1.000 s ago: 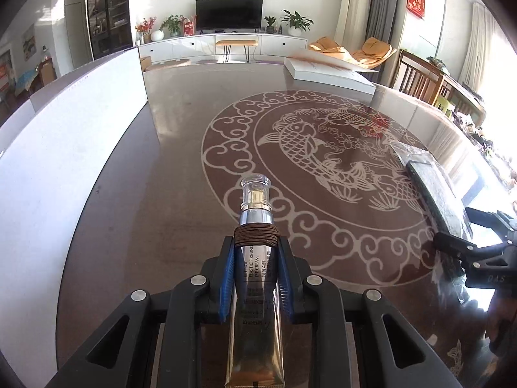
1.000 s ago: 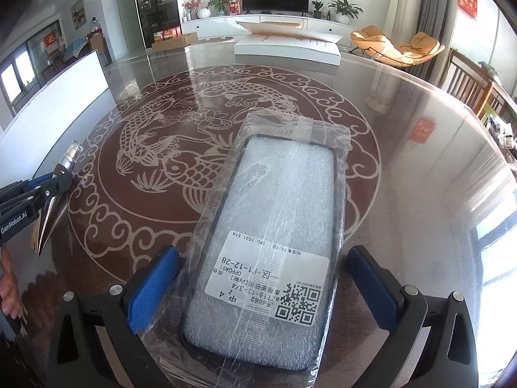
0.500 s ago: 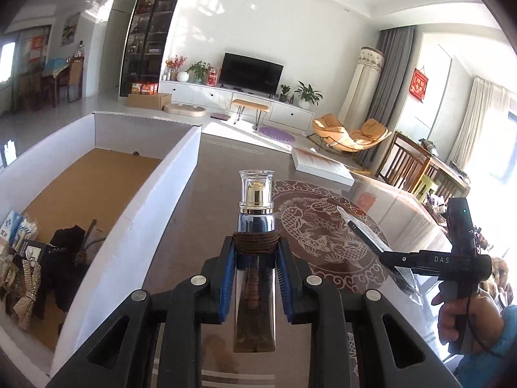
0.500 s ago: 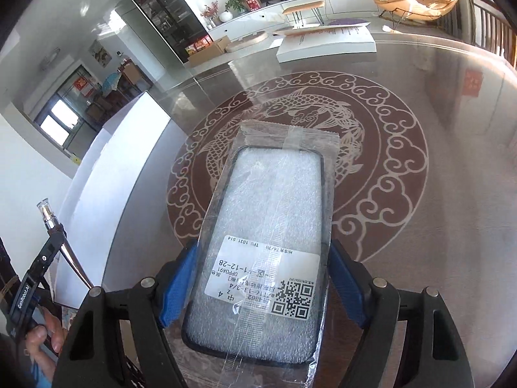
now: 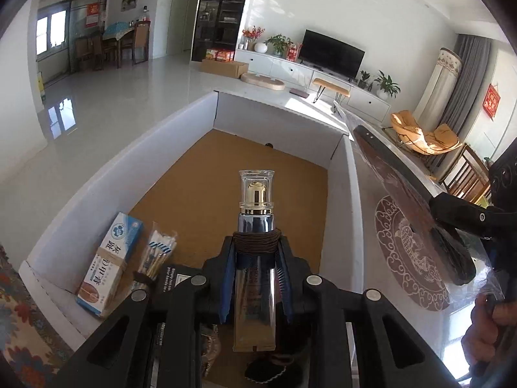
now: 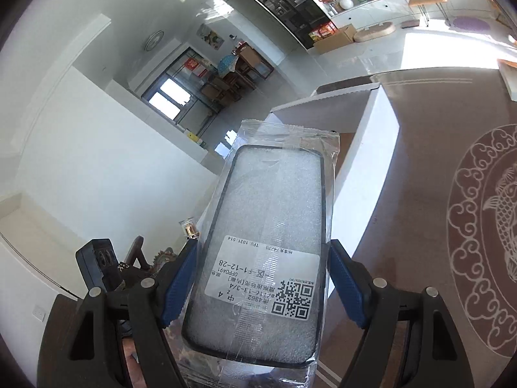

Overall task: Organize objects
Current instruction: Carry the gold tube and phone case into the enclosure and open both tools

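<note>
The left gripper (image 5: 256, 271), clamped on the cream tube (image 5: 255, 278), and the right gripper (image 6: 263, 287), clamped on the bagged phone case (image 6: 268, 252), hang over the white box (image 5: 339, 200), likely for dropping in.

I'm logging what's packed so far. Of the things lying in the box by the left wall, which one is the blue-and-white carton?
The toothpaste carton, lying closest to the white box's left wall. The cotton swab packet beside it is a clear bag of thin sticks.

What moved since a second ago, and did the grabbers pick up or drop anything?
Both grippers lifted off the fish-patterned table toward the white cardboard box. The left gripper now holds the gold-capped silver cream tube over it. The right gripper, open before, clamped the bagged black phone case. The tube stayed gripped.
</note>
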Demonstrator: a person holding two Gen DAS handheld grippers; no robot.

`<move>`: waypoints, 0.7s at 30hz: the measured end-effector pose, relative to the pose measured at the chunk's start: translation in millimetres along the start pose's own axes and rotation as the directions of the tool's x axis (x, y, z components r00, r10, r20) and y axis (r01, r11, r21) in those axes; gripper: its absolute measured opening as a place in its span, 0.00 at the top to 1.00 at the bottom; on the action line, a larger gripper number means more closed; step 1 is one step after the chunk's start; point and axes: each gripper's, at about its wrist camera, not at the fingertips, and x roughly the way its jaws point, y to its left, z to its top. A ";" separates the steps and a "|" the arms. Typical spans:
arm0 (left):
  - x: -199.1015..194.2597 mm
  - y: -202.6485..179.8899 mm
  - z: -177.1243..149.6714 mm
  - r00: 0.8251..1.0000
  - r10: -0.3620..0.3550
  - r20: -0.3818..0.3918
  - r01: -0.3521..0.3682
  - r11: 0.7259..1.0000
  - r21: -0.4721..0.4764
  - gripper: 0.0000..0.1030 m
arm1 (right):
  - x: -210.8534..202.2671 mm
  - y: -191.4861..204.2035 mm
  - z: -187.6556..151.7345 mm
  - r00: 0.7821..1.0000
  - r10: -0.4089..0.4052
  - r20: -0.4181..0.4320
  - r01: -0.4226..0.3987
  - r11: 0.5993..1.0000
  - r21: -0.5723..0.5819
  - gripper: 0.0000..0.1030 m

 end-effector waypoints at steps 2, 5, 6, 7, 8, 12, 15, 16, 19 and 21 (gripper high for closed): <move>22.3 19.1 4.9 0.997 0.028 -0.074 -0.029 0.999 -0.016 0.76 | 54.1 24.1 7.3 0.995 -0.073 -0.075 0.065 0.993 -0.098 0.24; 43.0 41.6 2.3 0.984 0.032 -0.176 -0.042 0.998 -0.049 0.71 | 127.1 49.6 6.1 0.960 -0.211 -0.186 0.157 0.951 -0.267 0.24; 45.4 44.2 3.1 0.979 0.065 -0.193 -0.074 0.996 -0.039 0.68 | 146.9 54.3 2.5 0.940 -0.252 -0.229 0.174 0.934 -0.312 0.23; 45.2 45.3 3.1 0.975 0.107 -0.194 -0.113 0.993 -0.020 0.64 | 163.1 57.1 -1.8 0.920 -0.283 -0.270 0.183 0.922 -0.342 0.22; 42.6 45.9 2.4 0.971 0.150 -0.184 -0.152 0.988 0.002 0.61 | 173.0 62.0 -5.8 0.903 -0.326 -0.281 0.205 0.900 -0.385 0.21; 19.5 55.2 -4.7 0.975 0.206 -0.082 -0.208 0.978 -0.027 0.08 | 164.4 76.0 -6.4 0.896 -0.330 -0.296 0.178 0.879 -0.442 0.20; -4.2 48.9 -7.3 0.971 0.241 0.007 -0.240 0.970 -0.039 0.07 | 145.0 74.9 1.5 0.903 -0.367 -0.225 0.225 0.848 -0.480 0.12; -11.1 45.0 -7.2 0.965 0.262 0.028 -0.261 0.964 -0.049 0.05 | 136.3 77.8 4.6 0.904 -0.376 -0.201 0.240 0.838 -0.490 0.08; -32.8 34.2 0.5 0.941 0.336 0.047 -0.331 0.939 -0.093 0.02 | 117.2 78.6 12.3 0.907 -0.392 -0.153 0.270 0.822 -0.502 0.00; -43.7 31.4 -2.1 0.934 0.352 0.062 -0.341 0.930 -0.137 0.02 | 108.3 80.0 12.9 0.901 -0.409 -0.143 0.287 0.810 -0.512 0.00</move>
